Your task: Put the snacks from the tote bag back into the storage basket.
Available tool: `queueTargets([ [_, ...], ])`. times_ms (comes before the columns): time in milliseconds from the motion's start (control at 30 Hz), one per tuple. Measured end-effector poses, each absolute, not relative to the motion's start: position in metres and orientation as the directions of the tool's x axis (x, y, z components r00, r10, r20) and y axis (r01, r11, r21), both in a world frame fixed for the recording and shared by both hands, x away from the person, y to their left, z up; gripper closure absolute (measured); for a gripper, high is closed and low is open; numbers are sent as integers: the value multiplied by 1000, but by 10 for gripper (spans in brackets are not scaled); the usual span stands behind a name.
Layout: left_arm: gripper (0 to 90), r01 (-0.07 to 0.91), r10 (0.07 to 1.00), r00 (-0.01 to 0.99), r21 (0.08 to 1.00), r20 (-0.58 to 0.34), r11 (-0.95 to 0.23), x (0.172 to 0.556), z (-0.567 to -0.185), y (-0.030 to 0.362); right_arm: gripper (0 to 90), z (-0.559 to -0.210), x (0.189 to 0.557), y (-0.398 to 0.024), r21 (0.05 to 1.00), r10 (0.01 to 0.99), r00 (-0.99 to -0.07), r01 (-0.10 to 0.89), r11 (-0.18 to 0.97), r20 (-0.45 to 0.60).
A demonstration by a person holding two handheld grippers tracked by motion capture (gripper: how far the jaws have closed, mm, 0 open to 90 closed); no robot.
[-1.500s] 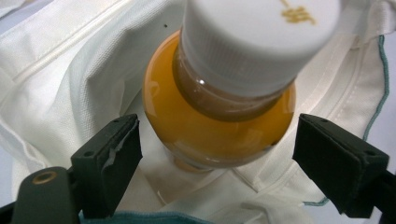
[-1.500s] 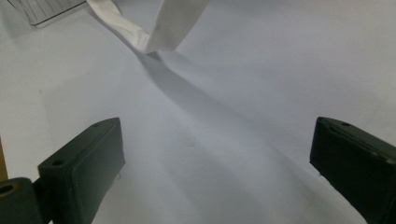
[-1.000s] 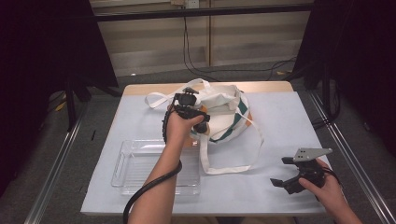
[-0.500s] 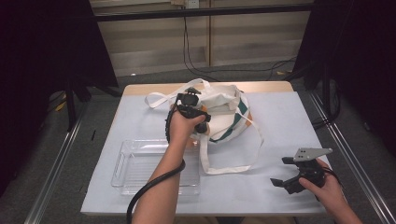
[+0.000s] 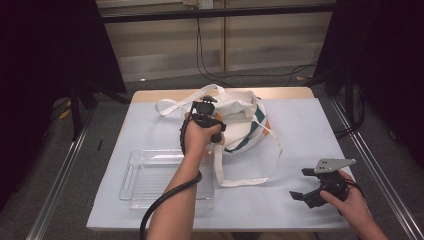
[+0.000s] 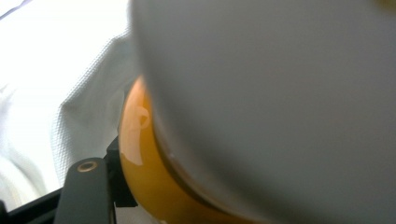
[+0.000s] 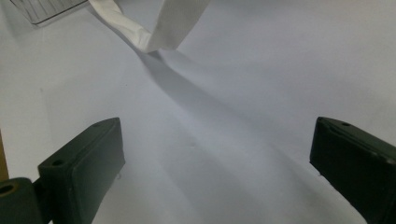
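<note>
In the left gripper view, a blurred pale surface [image 6: 280,102] is sitting too close to the lens to identify, and it is covering most of the glossy orange object [image 6: 140,177], whose lower part is running off the bottom edge. In the high view, the left gripper [image 5: 212,116] is reaching into the white bag [image 5: 240,112], so the cloth and the hand are hiding its jaws. In the right gripper view, the top edge is cutting off the white strap [image 7: 159,23] and the clear tray [image 7: 46,8].

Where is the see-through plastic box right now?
In the high view the clear box sits on the near left part of the white table, just in front of the cloth bag and beside the person's left forearm.
</note>
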State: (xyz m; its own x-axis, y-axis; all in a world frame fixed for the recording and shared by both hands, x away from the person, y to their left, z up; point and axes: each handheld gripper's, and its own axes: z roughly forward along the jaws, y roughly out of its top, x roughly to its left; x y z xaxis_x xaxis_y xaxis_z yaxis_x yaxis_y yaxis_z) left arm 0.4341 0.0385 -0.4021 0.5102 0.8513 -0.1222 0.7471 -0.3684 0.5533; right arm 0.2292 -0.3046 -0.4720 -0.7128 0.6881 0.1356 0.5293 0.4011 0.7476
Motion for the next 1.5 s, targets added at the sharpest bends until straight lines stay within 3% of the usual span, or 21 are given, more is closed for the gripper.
queueTargets([
  [1500, 322, 748, 783, 608, 430, -136, -506, 422, -318, 53, 24, -473, 230, -304, 747, 685, -715, 530, 401, 139],
])
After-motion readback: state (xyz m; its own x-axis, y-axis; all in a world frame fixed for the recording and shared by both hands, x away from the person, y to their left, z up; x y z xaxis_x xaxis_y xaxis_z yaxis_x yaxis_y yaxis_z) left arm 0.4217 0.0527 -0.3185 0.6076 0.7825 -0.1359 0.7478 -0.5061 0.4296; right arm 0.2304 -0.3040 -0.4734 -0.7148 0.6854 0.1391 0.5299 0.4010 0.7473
